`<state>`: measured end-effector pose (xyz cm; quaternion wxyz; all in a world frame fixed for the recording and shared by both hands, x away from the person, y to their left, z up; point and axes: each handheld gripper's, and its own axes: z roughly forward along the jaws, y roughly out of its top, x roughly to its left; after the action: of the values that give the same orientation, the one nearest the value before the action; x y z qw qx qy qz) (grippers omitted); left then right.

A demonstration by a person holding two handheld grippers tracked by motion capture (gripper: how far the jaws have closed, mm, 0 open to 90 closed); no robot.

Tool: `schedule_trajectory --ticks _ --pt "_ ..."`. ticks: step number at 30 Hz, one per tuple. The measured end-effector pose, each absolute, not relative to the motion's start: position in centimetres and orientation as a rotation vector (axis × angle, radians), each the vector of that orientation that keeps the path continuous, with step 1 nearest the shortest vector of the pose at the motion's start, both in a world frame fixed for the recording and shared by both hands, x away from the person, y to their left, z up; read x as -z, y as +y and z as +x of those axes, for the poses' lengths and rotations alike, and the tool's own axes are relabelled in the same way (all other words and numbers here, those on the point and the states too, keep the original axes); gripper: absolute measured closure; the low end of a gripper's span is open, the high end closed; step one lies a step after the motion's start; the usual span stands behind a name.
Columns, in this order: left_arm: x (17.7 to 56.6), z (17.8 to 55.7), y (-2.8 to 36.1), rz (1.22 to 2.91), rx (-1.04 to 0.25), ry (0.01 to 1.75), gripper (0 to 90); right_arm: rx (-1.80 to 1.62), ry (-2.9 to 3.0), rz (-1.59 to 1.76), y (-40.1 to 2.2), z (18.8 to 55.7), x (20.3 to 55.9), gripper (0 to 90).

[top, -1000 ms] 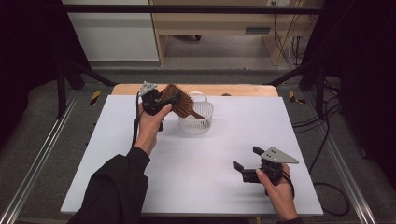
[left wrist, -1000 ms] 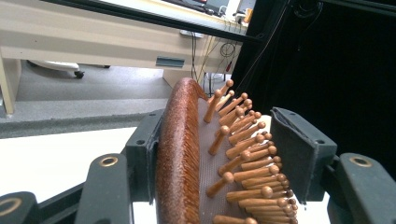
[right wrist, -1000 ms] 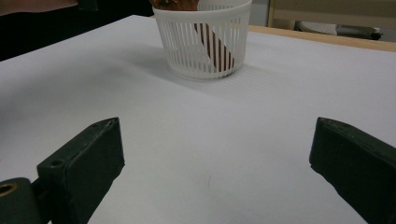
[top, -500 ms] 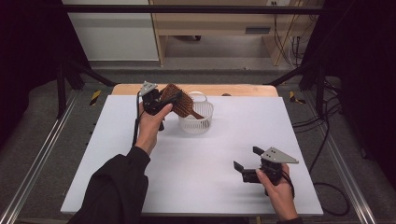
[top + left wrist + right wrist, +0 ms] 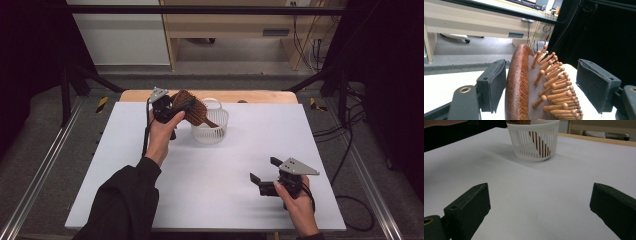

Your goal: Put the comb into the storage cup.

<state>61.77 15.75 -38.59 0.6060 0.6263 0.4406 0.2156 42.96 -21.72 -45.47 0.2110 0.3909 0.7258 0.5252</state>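
A brown wooden hairbrush (image 5: pixel 191 109) leans with its handle down inside a white slatted basket (image 5: pixel 210 129) at the back of the table. My left gripper (image 5: pixel 172 106) is raised at the brush head. In the left gripper view the brush (image 5: pixel 524 85) stands between the jaws: its back lies against the left pad (image 5: pixel 492 82), while a gap shows between its pegs and the right pad (image 5: pixel 596 82), so the gripper is open. My right gripper (image 5: pixel 263 175) rests open near the table's front right, nothing between its pads (image 5: pixel 469 207), facing the basket (image 5: pixel 534 141).
The white table top (image 5: pixel 210 170) has a wooden strip (image 5: pixel 260 96) along its far edge. Metal rails run along both sides. Cables lie on the floor at the right, and a desk stands beyond the table.
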Motion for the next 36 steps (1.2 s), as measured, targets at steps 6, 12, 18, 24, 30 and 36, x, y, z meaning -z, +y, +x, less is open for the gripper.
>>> schedule_trajectory --ticks 6,12,18,24,30,36 --pt "38.51 61.72 15.68 1.442 -0.509 1.01 16.8 -1.459 2.019 1.086 -21.7 42.97 45.49 3.5" --pt "38.41 61.66 15.61 1.439 -0.522 1.013 8.7 -1.46 2.02 1.087 -21.69 42.97 45.5 3.5" --pt "38.43 61.63 15.61 1.443 -0.529 1.016 7.4 -1.459 2.021 1.087 -21.68 42.98 45.51 3.5" --pt "38.35 61.46 15.55 1.454 -0.549 1.001 6.6 -1.458 2.024 1.088 -21.66 42.97 45.51 3.5" --pt "38.23 61.37 15.61 1.448 -0.557 1.003 5.9 -1.458 2.025 1.084 -21.69 42.97 45.5 3.5" --pt "38.08 61.16 15.74 1.445 -0.567 0.997 5.7 -1.458 2.026 1.081 -21.66 42.95 45.48 3.5"
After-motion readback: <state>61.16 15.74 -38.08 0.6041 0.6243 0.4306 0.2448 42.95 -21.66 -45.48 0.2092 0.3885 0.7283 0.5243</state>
